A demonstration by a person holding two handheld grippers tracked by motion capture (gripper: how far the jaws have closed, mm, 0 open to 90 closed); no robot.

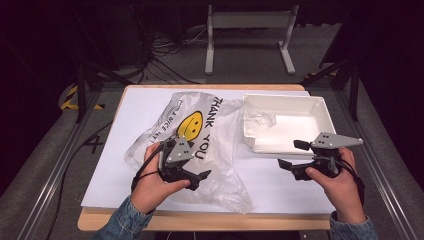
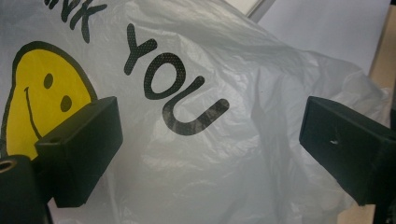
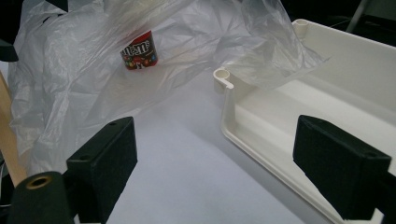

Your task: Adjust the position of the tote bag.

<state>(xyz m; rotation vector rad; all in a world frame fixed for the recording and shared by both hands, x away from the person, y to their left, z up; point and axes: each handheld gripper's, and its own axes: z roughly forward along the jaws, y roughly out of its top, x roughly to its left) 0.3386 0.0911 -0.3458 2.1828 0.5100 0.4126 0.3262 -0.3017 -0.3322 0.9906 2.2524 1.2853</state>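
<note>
A wooden table (image 1: 100,220) is covered by a white sheet (image 1: 135,120). On the sheet, a crumpled clear plastic bag (image 1: 220,145) with a smiley print is spread at the centre, and a white tray (image 1: 320,112) is set at two o'clock, overlapped by the bag's edge.

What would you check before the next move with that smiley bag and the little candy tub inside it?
1. Left gripper open over the plastic bag: ok.
2. Right gripper open, nothing between its jaws: ok.
3. Candy tub upright inside the bag: ok.
4. Bag clear of the white tray: not ok, a fold drapes over its corner.
5. Bag's opening within reach: cannot tell.
</note>
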